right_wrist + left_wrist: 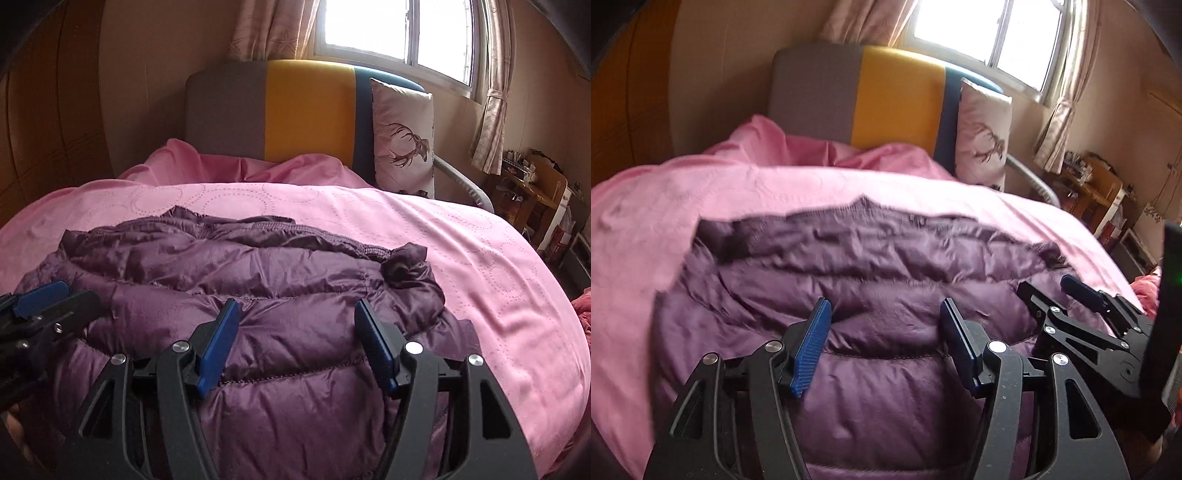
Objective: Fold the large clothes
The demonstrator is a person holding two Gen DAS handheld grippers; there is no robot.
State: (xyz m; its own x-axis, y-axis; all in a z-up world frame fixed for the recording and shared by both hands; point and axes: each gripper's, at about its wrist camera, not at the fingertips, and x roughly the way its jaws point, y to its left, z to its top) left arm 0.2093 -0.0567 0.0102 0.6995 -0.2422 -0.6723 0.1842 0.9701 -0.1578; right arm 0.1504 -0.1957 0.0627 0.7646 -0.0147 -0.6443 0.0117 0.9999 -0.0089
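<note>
Purple quilted jacket (236, 295), one, lies on one pink bedspread (461, 258); both grippers, left gripper (884, 334) and right gripper (295, 332), spread, empty.

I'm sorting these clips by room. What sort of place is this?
Most likely a bedroom in a home. A bed with a pink cover and a padded headboard fills the view, a deer-print pillow leans at its head, and a curtained window is behind.

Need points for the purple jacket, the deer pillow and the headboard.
purple jacket (280, 325), right wrist view, on the quilted top panel.
deer pillow (402, 136), right wrist view, on its printed front face.
headboard (310, 110), right wrist view, on the yellow middle stripe.
</note>
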